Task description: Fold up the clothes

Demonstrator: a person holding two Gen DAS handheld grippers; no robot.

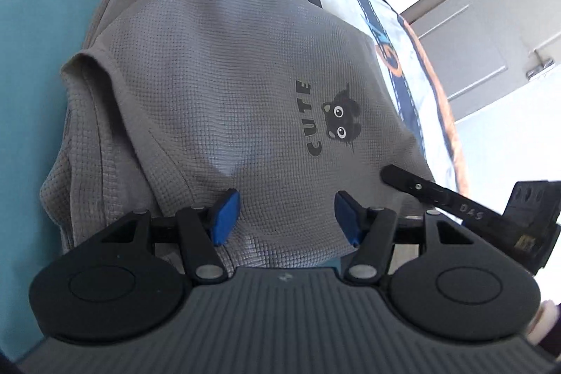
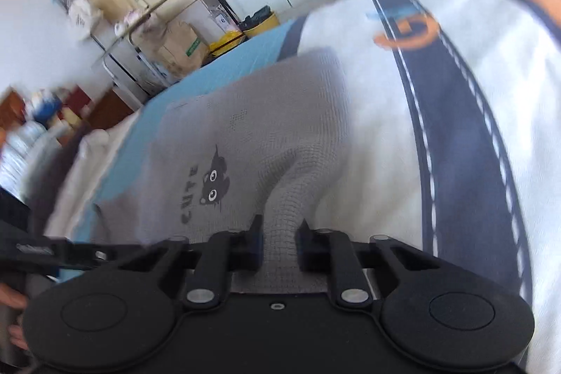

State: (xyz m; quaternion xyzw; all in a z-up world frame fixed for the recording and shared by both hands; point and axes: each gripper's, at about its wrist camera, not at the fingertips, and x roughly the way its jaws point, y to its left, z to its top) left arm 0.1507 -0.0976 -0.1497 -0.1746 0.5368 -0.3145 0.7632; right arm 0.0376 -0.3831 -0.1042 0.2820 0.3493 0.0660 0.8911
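A grey waffle-knit shirt (image 1: 224,86) with a black cat and the word CUTE lies on a teal surface (image 1: 31,23). My left gripper (image 1: 286,216) is open, its blue pads (image 1: 226,214) spread over the shirt's near edge. My right gripper (image 2: 278,244) is shut on a bunched fold of the grey shirt (image 2: 280,142) and lifts it. One black finger of the right gripper (image 1: 417,186) shows at the right of the left wrist view, on the shirt's edge.
A white cloth with navy road stripes and orange print (image 2: 455,114) lies beside the shirt. White cabinets (image 1: 484,23) stand behind. Boxes, paper bags and shelves (image 2: 175,41) stand beyond the teal surface.
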